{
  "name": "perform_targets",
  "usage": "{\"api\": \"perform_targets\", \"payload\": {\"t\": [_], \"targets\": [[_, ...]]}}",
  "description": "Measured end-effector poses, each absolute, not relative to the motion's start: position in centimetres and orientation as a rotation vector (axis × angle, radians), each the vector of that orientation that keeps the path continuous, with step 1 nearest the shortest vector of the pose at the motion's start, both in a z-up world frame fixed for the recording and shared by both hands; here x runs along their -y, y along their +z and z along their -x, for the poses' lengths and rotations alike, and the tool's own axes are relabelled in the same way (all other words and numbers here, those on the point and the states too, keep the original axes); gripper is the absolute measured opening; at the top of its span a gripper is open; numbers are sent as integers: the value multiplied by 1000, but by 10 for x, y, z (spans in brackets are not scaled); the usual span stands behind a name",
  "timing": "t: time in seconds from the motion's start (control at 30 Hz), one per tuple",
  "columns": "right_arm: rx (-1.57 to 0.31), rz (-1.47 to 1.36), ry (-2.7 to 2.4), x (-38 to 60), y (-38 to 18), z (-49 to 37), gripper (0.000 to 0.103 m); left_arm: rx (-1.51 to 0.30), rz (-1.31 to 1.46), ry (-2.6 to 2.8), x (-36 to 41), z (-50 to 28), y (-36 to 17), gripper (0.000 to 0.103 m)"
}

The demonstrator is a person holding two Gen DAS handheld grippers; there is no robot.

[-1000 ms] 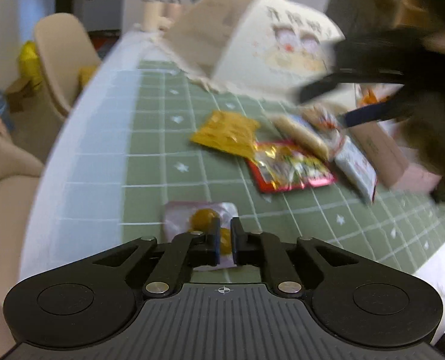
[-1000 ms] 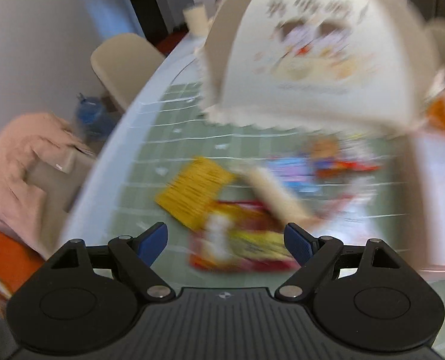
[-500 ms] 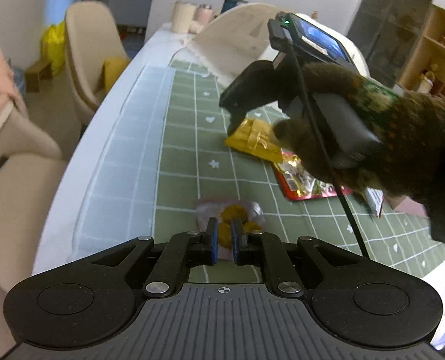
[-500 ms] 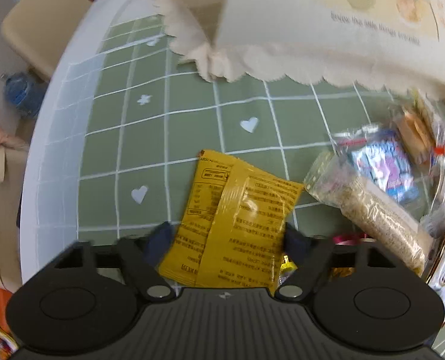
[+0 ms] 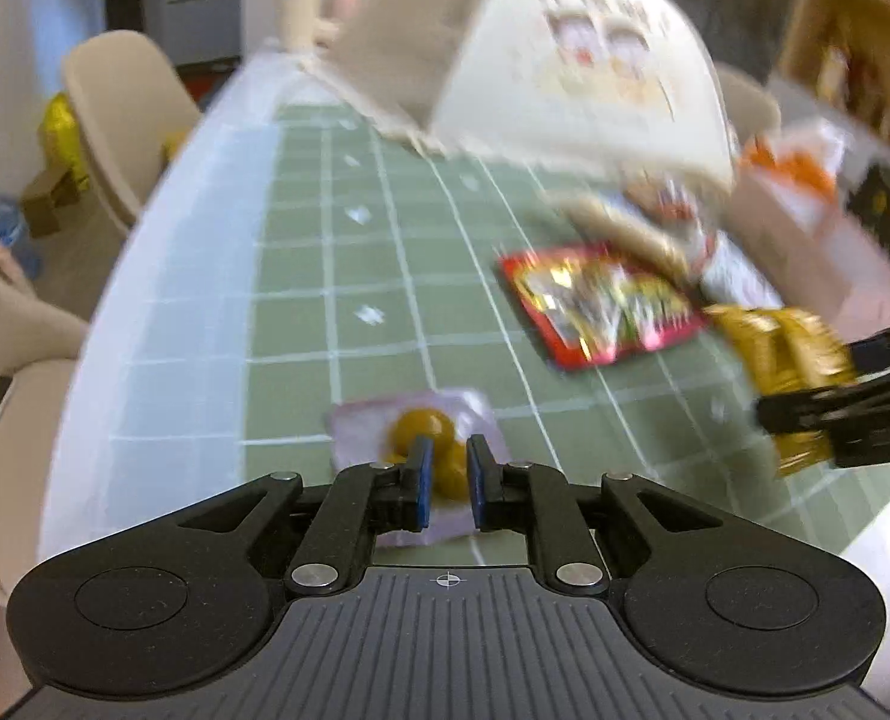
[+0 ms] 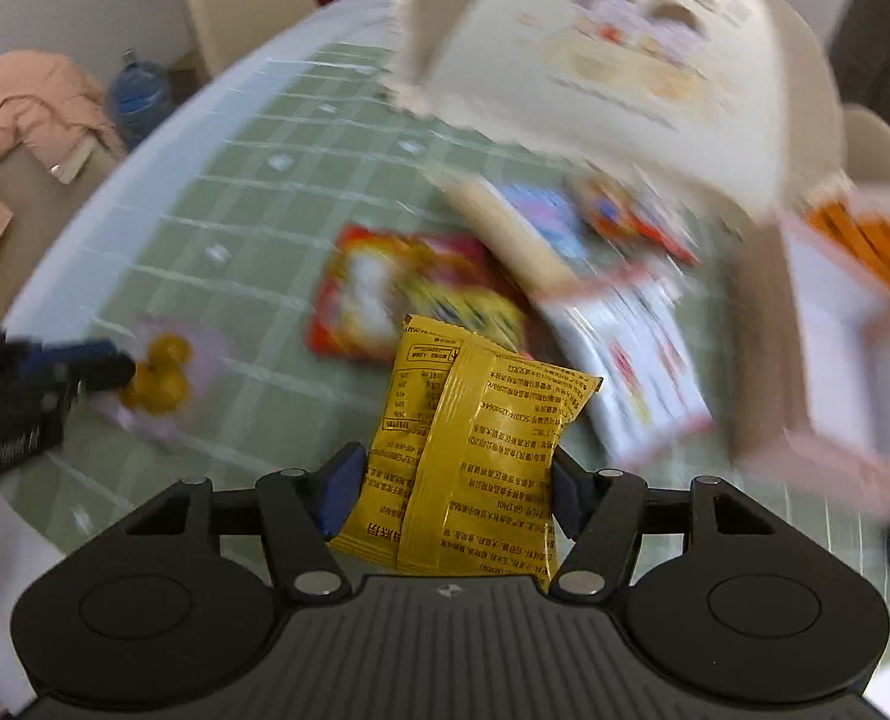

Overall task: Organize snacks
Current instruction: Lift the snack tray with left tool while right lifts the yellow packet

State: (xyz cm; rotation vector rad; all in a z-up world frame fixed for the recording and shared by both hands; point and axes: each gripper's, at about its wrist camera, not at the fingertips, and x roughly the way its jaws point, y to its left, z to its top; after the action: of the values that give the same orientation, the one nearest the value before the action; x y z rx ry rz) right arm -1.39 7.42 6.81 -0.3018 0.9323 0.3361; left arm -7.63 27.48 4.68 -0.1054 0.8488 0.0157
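Item 1, left gripper (image 5: pixel 446 480): we log its blue-padded fingers clenched on a clear pouch of yellow-brown balls (image 5: pixel 426 450), which lies near the table's left edge. The right wrist view gives its side aspect, the pouch (image 6: pixel 159 372) glossy, soft-edged, its contents rounded.

Item 2, table (image 5: pixel 300 300): we note a green cloth with a white grid, scattered stars and hearts, and a pale border along the curved edge.

Item 3, red snack packet (image 5: pixel 601 306): flat, shiny foil, rectangular, lying mid-cloth with its long axis running across toward the right edge.

Item 4, yellow snack packet (image 6: pixel 475 444): we record it grasped by the right gripper (image 6: pixel 448 489), both pads pressing its sides. Its long axis runs forward along the fingers, the crimped top edge pointing away toward the red packet (image 6: pixel 408 300). Only the right wrist view shows the printed back panel and centre seam; the left wrist view shows it (image 5: pixel 781 354) as crinkled gold foil at the right edge, raised off the cloth, with the right gripper's (image 5: pixel 805 402) black fingers around it.

Item 5, cream fabric basket (image 6: pixel 613 48): printed front, scalloped trim, standing at the far edge, blurred in both views.

Item 6, mixed wrapped snacks (image 6: pixel 565 222): heaped before the basket, too blurred for us to sort.
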Motion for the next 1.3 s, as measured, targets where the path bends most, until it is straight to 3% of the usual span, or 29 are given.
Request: {"api": "perform_targets", "payload": {"t": [0.1,0.17,0.23,0.43,0.53,1.3], "targets": [[-943,259,288,-47,56,15,64,-874,-17,5,-252,72,38,27],[-951,231,277,-34,48,17,65,-878,-63,-22,-242,71,35,44],[-959,210,274,-27,38,18,66,-884,-38,-73,-240,70,33,71],[-933,210,272,-22,21,28,74,-847,67,30,-256,73,50,66],[-944,200,256,-23,14,29,79,-924,86,66,-262,61,41,66],[-945,182,275,-23,21,22,80,-876,314,2,-300,60,29,65]]}}
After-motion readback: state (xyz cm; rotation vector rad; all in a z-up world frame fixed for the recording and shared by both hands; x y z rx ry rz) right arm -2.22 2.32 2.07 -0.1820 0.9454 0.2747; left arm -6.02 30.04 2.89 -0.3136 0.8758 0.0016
